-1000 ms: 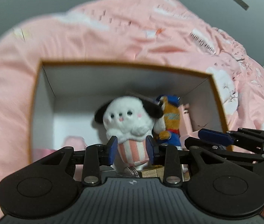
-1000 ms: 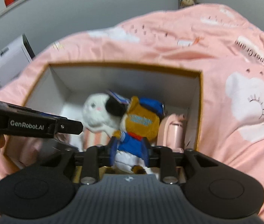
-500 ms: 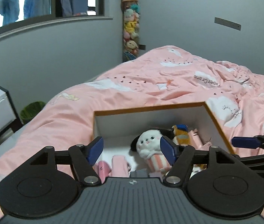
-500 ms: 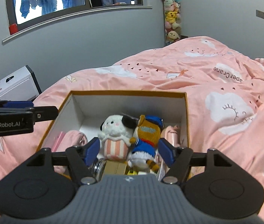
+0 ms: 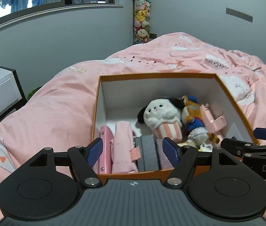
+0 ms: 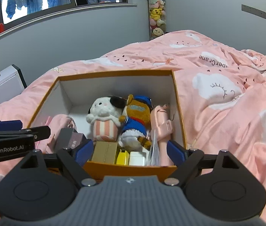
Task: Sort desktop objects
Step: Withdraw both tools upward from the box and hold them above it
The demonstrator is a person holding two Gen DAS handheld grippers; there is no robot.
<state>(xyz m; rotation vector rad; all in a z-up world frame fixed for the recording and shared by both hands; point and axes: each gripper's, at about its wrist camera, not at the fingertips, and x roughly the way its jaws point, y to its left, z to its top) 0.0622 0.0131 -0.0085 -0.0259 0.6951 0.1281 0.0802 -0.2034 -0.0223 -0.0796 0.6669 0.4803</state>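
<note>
Both tools released: left gripper and right gripper have just been opening, nothing between the jaws, both at the near rim of the orange box. Inside it, the white plush dog leans against the orange plush, near the back. Risk, as judged: soft quilt underneath, so a nudge could tip the rigid card box; rounded plush may topple.
</note>
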